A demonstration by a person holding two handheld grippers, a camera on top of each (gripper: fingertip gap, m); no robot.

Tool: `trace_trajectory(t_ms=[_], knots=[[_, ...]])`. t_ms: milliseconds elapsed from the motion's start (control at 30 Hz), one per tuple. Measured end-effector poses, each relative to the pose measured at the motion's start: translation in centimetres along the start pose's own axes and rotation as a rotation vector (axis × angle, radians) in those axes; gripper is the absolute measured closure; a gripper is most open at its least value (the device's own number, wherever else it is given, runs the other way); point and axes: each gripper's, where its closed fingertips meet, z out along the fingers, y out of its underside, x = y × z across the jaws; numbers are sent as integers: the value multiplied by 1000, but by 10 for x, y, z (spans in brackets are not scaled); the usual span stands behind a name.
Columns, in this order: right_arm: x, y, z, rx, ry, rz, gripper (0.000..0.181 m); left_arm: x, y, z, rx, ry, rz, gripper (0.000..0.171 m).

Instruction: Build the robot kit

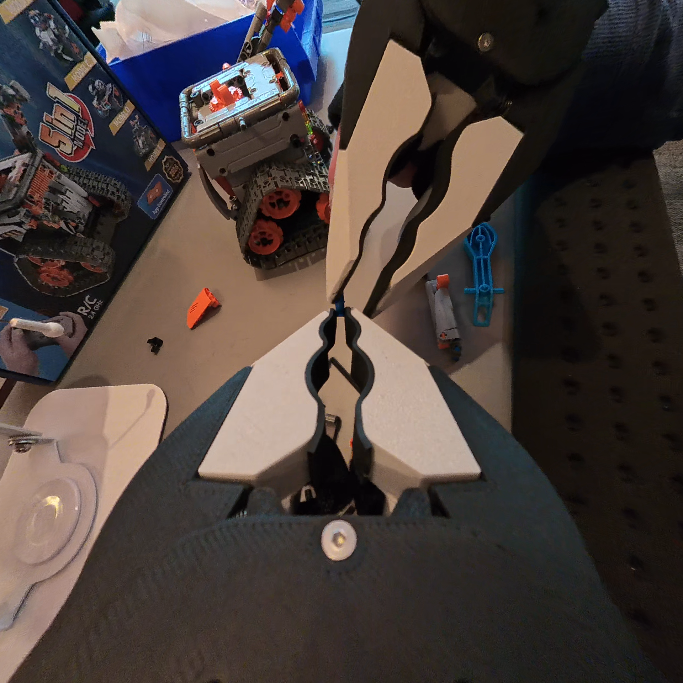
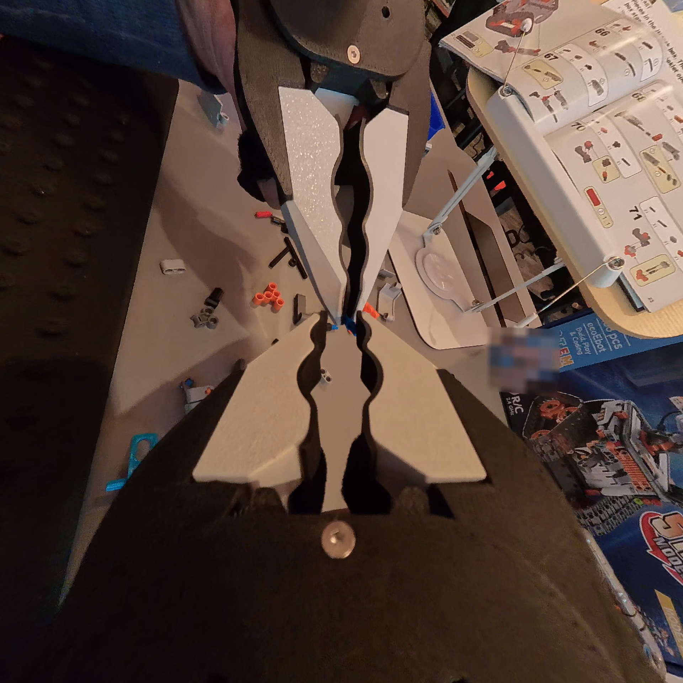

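Note:
My left gripper (image 1: pixel 340 312) is shut on a small blue pin (image 1: pixel 340 306) and holds it above the beige table (image 1: pixel 166 266). My right gripper (image 1: pixel 351 305) comes in from above, tip to tip with the left one. In the right wrist view, my right gripper (image 2: pixel 342 320) has its jaws narrowly apart, with the small blue piece (image 2: pixel 348 328) filling the gap. The left gripper (image 2: pixel 346 312) is pinched on the same spot. Whether this is one piece or two joined ones is too small to tell.
A grey tracked model with orange wheels (image 1: pixel 258 166) stands beyond the grippers, beside its printed box (image 1: pixel 74 184) and a blue bin (image 1: pixel 207 66). Loose parts lie around: an orange panel (image 1: pixel 201 303), a blue tool (image 1: pixel 480 273), orange connectors (image 2: pixel 269 295), black axles (image 2: pixel 288 255). An open booklet (image 2: pixel 591 148) rests on a stand. Left and right tips are no more than a few centimetres apart. Both grippers' tips are roughly 20 cm from the orange panel (image 1: pixel 201 303).

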Motion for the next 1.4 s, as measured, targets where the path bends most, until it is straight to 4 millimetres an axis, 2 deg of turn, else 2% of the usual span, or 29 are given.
trace_trajectory(t_ms=[167,533,600,733,900,1033,1100,1167,1400], knots=[[-4,4,2,-22,-16,-24,174,0,5,5,-24,-7,16,169],[-2,4,1,-4,-20,22,170,-2,11,9,-41,-12,20,169],[4,5,0,-4,1,43,168,-3,8,8,-17,-9,-9,169],[18,1,-5,30,66,102,160,-13,-8,2,119,14,-180,169],[33,3,-7,32,139,169,158,-23,-21,-2,241,36,-321,169],[38,5,-9,39,145,229,159,-26,-23,-4,269,43,-358,170],[38,5,-10,45,148,197,168,-26,-21,-3,256,40,-354,170],[38,2,-11,51,149,208,166,-25,-19,-2,243,44,-354,169],[42,-4,-14,117,137,297,167,-25,-30,-5,344,84,-417,170]])
